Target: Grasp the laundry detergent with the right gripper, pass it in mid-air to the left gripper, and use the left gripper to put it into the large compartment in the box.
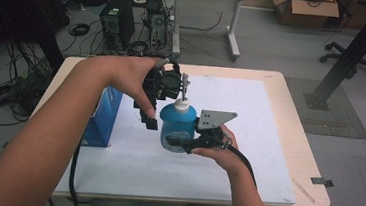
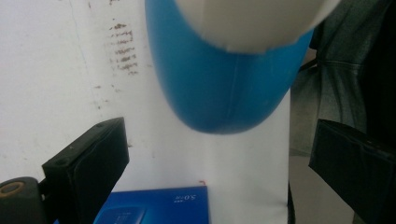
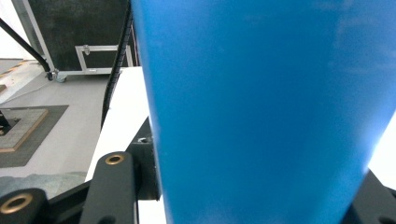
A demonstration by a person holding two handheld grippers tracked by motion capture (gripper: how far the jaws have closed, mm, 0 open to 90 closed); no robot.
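Right gripper (image 1: 180, 143) is clamped on the lower body of a blue pump bottle (image 1: 178, 125), held upright above the white mat (image 1: 248, 139) near the table's middle. Left gripper (image 1: 164, 94) hovers at the bottle's white collar and pump head (image 1: 185, 83), jaws spread wide, gripping nothing. A blue box (image 1: 103, 118) stands just left of the bottle at the mat's edge. Beyond the table (image 1: 293, 138), computer towers (image 1: 118, 22) and coiled cables crowd the floor.
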